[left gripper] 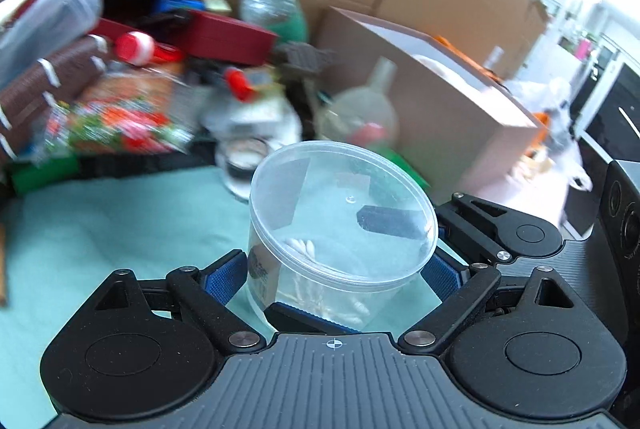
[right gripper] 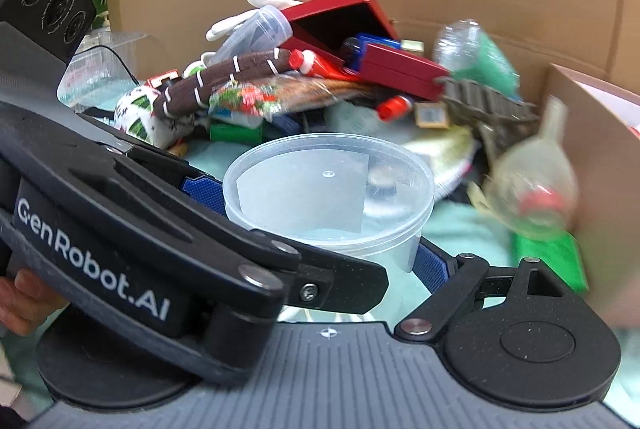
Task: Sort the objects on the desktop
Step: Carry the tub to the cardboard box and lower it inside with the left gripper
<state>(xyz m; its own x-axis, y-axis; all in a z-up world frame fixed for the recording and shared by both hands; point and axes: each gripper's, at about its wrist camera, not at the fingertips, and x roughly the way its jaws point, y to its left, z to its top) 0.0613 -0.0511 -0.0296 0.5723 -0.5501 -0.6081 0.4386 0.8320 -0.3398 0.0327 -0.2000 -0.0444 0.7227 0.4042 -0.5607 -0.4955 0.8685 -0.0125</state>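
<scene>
Grippers, two of them, clamp one clear lidded tub (left gripper: 340, 225) from opposite sides above the mint-green cloth (left gripper: 100, 229).

The left gripper (left gripper: 336, 275) has its blue pads (left gripper: 226, 279) pressed to the tub's wall, jaws spread wide by its girth; the right gripper (right gripper: 316, 225) pinches the same tub (right gripper: 328, 193), its near finger hidden behind the left gripper's body. Cotton swabs (left gripper: 300, 249) lie inside; their number cannot be told. Behind stands a blurred heap: one red box (right gripper: 344, 17), one clear plastic bottle (right gripper: 460, 41), one clear funnel (left gripper: 372, 105), and one pale open box (left gripper: 440, 97) to the right.
</scene>
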